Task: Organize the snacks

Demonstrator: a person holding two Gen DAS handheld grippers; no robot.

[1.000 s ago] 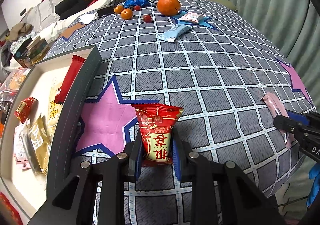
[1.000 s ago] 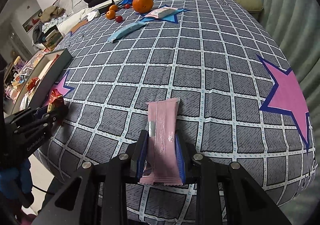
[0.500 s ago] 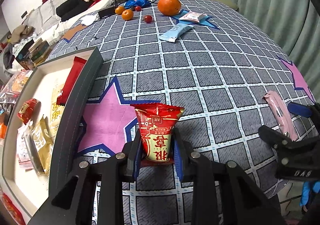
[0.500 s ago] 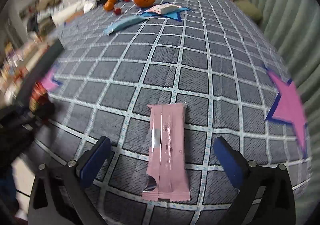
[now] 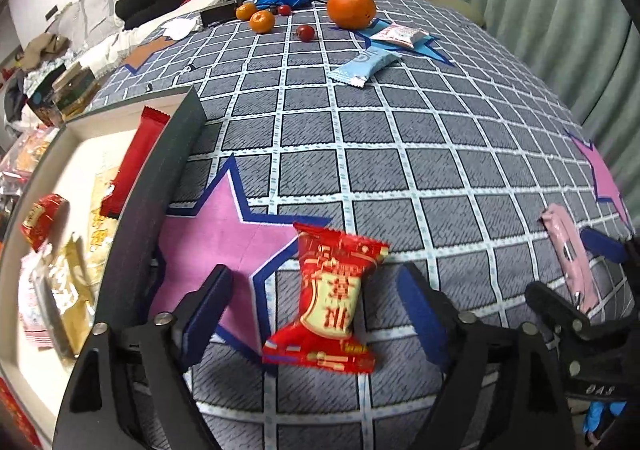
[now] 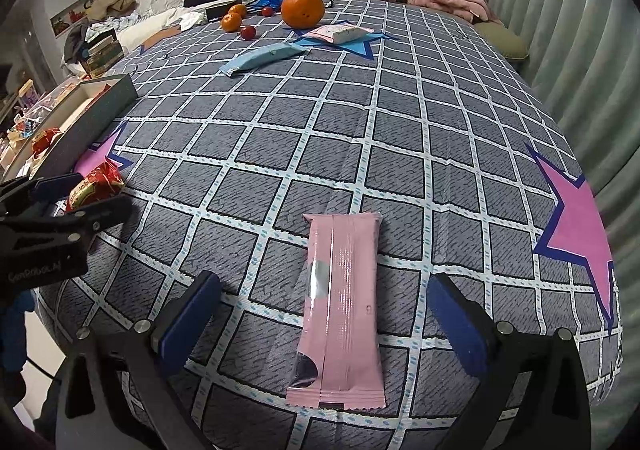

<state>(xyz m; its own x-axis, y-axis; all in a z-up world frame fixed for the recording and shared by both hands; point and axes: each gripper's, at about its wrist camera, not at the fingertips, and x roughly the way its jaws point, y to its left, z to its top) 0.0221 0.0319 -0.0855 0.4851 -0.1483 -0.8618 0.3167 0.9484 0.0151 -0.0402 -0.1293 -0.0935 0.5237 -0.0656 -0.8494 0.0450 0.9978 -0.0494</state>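
Pick-up step in hand; left gripper (image 5: 316,314) stands spread wide astride the red packet (image 5: 332,302) beside the tray (image 5: 160,185); right gripper (image 6: 324,314) likewise spread astride the pink bar (image 6: 344,306); next, closing squarely; red packet's gold characters unreadable.

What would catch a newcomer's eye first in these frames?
Two open grippers, each straddling a snack on the checked tablecloth: the left gripper around a red packet, the right gripper around a pink wrapper. A big orange sits at the far edge.
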